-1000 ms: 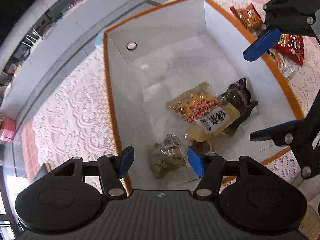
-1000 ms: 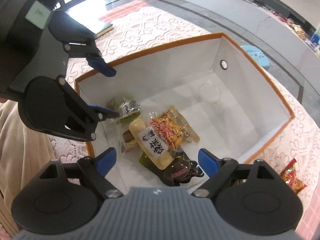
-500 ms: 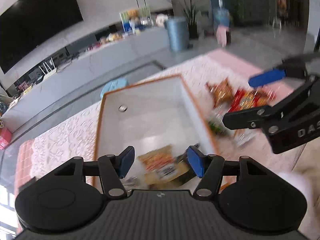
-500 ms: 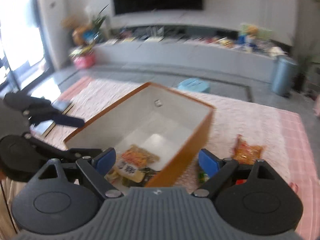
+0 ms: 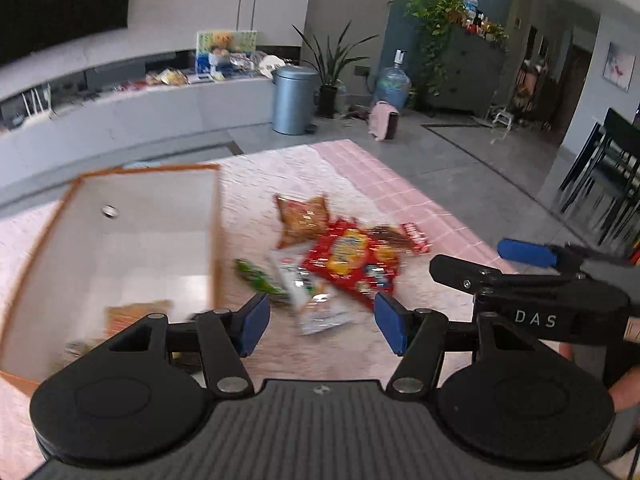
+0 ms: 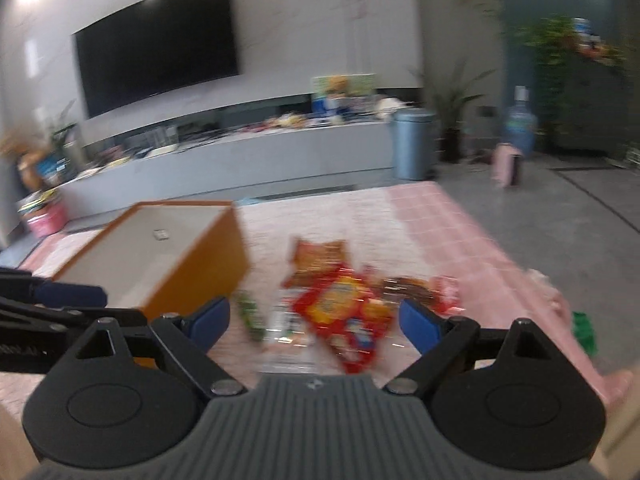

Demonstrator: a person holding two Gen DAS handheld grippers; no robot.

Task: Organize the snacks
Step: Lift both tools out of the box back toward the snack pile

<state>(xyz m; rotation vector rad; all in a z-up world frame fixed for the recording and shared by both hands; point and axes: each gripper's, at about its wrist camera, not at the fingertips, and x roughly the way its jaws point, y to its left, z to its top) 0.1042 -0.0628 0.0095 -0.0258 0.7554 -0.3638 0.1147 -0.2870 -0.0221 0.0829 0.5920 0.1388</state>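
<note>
- Snack packets (image 5: 344, 256) heaped loose on pink lace cloth (image 5: 400, 184), just right of orange-rimmed white box (image 5: 216, 216); crinkled foil, red bag topmost.
- A few packets inside box, blurred, probably flat pouches.
- Left gripper (image 5: 322, 322), right gripper (image 6: 314, 322): jaws apart, empty.

Wall television (image 6: 158, 46), grey floor (image 5: 472, 168), potted plants (image 5: 436, 20)

Black grippers w/ blue-padded fingers (image 5: 256, 322), silver screws, "DAS" lettering.
</note>
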